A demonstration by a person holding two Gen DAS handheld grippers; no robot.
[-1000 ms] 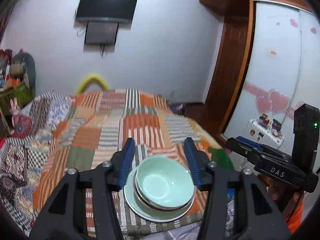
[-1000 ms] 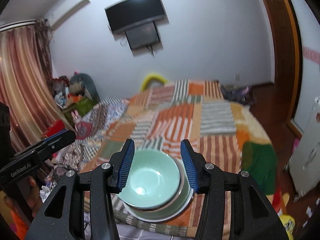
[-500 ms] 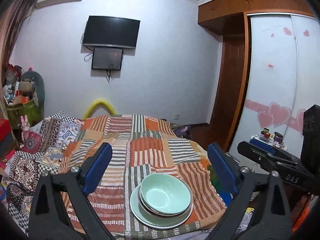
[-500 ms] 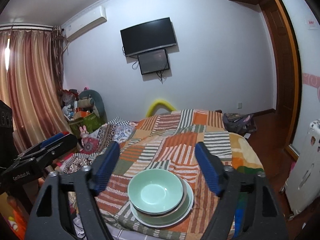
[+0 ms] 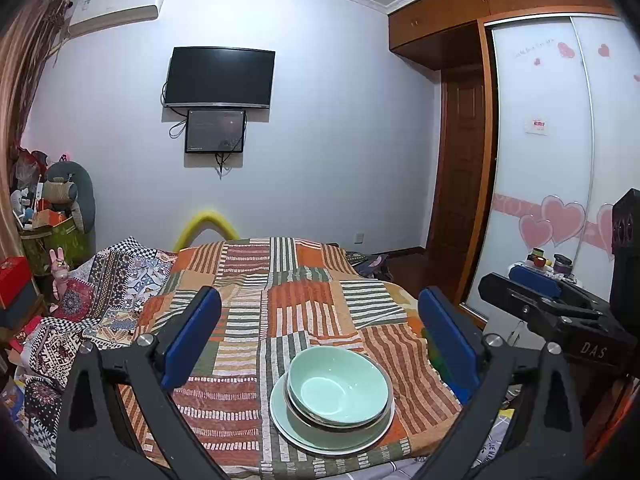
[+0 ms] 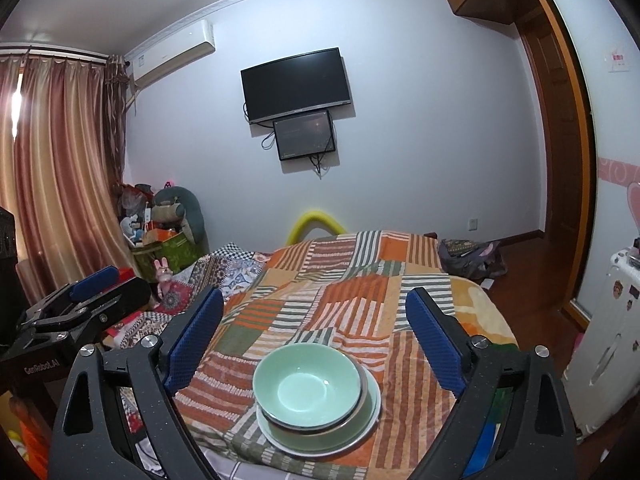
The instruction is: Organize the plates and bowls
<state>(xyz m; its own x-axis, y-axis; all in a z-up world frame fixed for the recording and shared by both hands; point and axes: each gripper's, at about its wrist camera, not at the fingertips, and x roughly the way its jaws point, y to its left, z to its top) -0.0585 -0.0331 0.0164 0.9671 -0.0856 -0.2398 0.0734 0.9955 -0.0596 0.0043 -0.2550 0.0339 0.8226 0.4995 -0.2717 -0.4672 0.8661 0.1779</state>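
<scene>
Two grippers stand spread and empty over a finished-looking pile. In the left wrist view the left gripper (image 5: 320,338) has its blue pads set wide to either side of the lower middle of the frame, nothing between them but the striped bedspread (image 5: 304,304) and, lower down, the crockery. In the right wrist view the right gripper (image 6: 316,334) has jaws that are opening at this moment, likewise with nothing pressed between its pads.

The pale green bowl (image 5: 338,386) sits in the lower centre of the left view, nested in what looks like a second bowl whose darker rim shows just beneath it, and both rest on a green plate (image 5: 288,420) that lies flat on the bedspread near its front edge. The right view shows the same pile in its lower centre.

A second ago both pairs of pads framed the bowl closely, right beside its rim; half a second ago they had already spread and the pile looked smaller and farther off. Now both jaws are wider and both views take in much more of the room, wall and television included, so both hands have let go and drawn up and back. The pile itself has not shifted on the cloth.

I judge that the stacking step is done: bowl released onto the pile, plates and bowls gathered in one place, and no other crockery visible left to collect
</scene>
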